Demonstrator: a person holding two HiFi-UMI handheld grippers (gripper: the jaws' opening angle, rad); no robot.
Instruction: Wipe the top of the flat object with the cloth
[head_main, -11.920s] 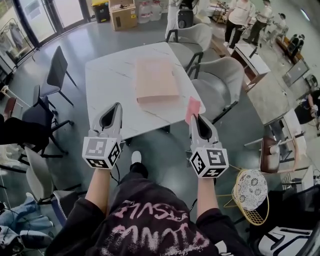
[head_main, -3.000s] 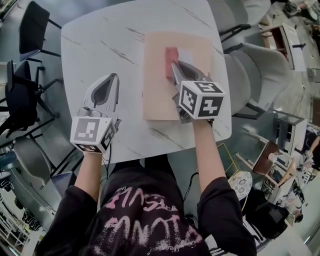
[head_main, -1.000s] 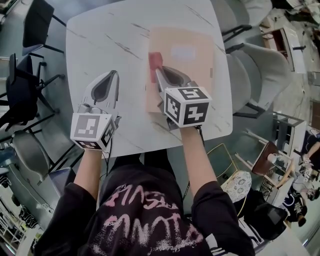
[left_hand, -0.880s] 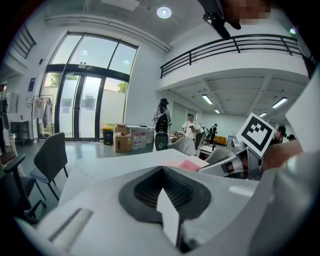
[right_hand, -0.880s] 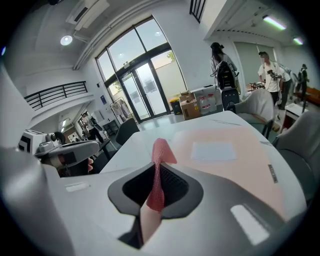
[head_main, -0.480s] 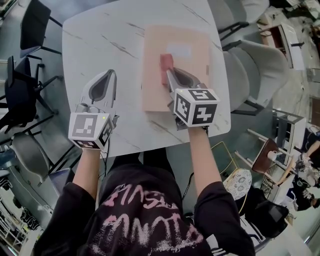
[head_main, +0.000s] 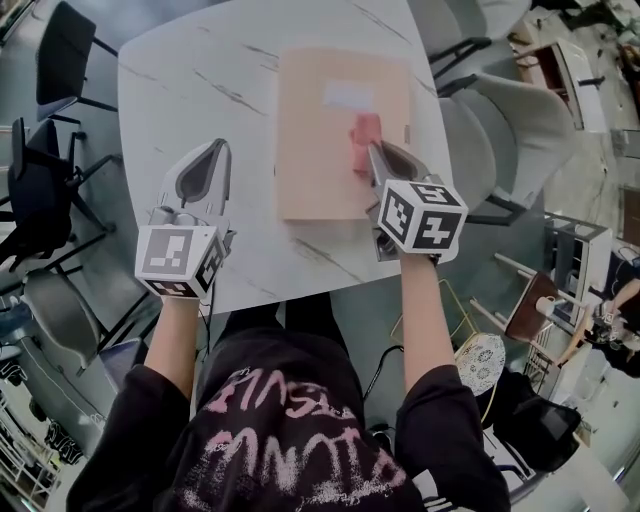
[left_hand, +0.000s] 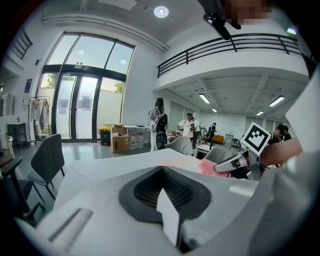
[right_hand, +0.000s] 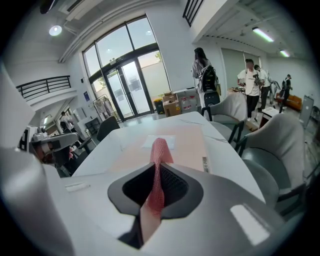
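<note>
In the right hand-held gripper, cloth.

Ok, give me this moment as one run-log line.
step: wipe | right gripper: shut on pink cloth, cloth over flat tan object, right part | left gripper: shut, empty, over table left of object

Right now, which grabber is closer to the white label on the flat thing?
Right. The right gripper, clamping the pink cloth, is over the flat tan object close beside the white label. The left gripper is over the table, left of that object.
</note>
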